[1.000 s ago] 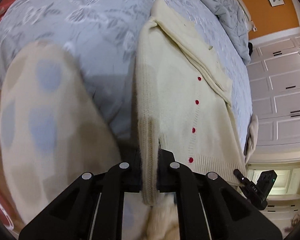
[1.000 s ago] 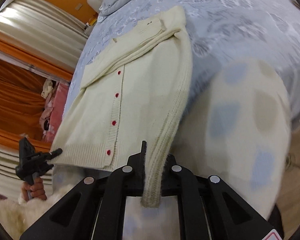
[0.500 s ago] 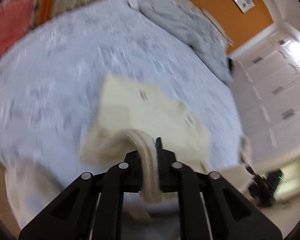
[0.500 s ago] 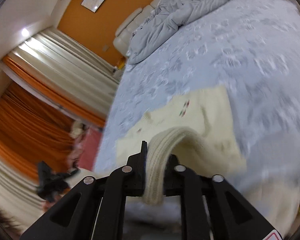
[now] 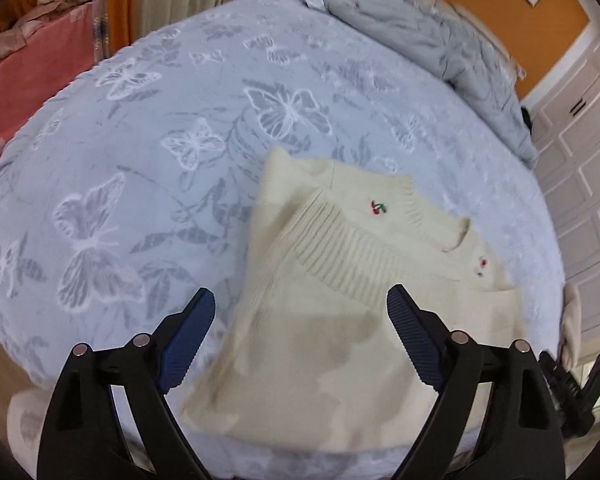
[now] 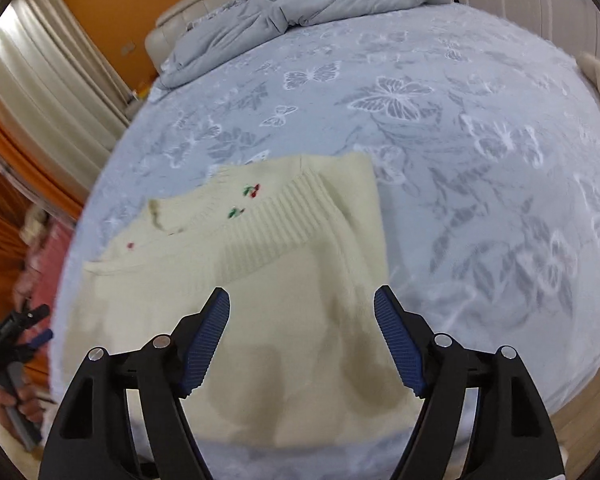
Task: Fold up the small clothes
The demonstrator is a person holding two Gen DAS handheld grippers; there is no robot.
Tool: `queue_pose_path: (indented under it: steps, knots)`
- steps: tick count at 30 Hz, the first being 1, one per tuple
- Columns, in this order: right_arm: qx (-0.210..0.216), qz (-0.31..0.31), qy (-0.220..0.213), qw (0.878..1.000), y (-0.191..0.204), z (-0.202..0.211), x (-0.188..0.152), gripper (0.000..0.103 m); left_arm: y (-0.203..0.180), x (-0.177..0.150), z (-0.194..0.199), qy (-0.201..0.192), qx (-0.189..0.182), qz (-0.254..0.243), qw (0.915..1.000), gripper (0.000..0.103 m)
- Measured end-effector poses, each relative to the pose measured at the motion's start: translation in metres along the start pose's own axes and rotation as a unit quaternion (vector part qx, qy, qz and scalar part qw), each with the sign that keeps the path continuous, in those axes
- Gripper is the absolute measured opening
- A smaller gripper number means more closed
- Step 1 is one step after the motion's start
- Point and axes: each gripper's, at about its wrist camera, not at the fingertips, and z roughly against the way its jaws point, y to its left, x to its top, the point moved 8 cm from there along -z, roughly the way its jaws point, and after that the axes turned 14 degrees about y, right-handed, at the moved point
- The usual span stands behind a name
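Here, bed point(image 5: 148, 168) w/ blue butterfly cover fills both views; orange wall, grey duvet point(image 6: 300, 4) at top. Lots of bare cover around. Cream cardigan point(image 5: 340, 320) lies folded near lower edge, collar toward frame top. Left gripper point(image 5: 300, 316) & right gripper point(image 6: 302, 312): fingers just spread apart, pinching nothing.

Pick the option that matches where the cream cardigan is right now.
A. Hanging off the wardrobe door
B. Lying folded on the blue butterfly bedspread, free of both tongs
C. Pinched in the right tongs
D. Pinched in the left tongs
B: the cream cardigan lies folded on the bedspread, and both the left tongs and right tongs stand open with nothing pinched.
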Motion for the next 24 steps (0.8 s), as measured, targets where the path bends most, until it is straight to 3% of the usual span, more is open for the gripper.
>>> queue_pose_path:
  steps: [2, 5, 6, 7, 9, 10, 14, 18, 21, 24]
  knots:
    - [-0.022, 0.013, 0.001, 1.000, 0.003, -0.009, 0.011, 0.074, -0.002, 0.007, -0.011, 0.002, 0.004, 0.000, 1.0000, 0.085]
    - [-0.047, 0.030, 0.023, 0.998, 0.007, -0.033, 0.029, 0.074, -0.012, 0.017, -0.030, 0.024, -0.006, -0.016, 0.9996, 0.067]
    - [-0.054, 0.030, 0.036, 0.997, 0.006, -0.043, 0.032, 0.074, -0.013, 0.019, -0.040, 0.041, 0.007, -0.020, 0.9989, 0.057]
    - [-0.052, 0.030, 0.049, 0.997, 0.006, -0.053, 0.032, 0.070, -0.014, 0.019, -0.044, 0.048, 0.012, -0.020, 0.9986, 0.038]
    - [-0.046, 0.037, 0.065, 0.996, 0.007, -0.064, 0.029, 0.029, -0.009, 0.020, -0.054, 0.070, 0.015, -0.015, 0.9973, 0.011]
    - [-0.047, 0.039, 0.070, 0.996, 0.007, -0.066, 0.027, 0.011, -0.007, 0.021, -0.051, 0.068, 0.005, -0.010, 0.9976, 0.010]
    - [0.035, 0.039, 0.006, 0.999, 0.026, -0.009, 0.024, 0.009, -0.016, 0.019, -0.010, 0.029, -0.029, -0.020, 0.9990, 0.008]
    - [0.093, 0.051, -0.076, 0.991, 0.050, 0.077, 0.040, 0.009, -0.040, 0.032, 0.053, -0.019, -0.070, -0.037, 0.9967, 0.008]
    - [0.106, 0.058, -0.126, 0.985, 0.060, 0.120, 0.068, 0.009, -0.059, 0.061, 0.091, -0.064, -0.085, -0.049, 0.9931, 0.008]
    - [0.091, 0.042, -0.141, 0.985, 0.050, 0.119, 0.099, 0.009, -0.068, 0.097, 0.101, -0.091, -0.078, -0.047, 0.9917, 0.009]
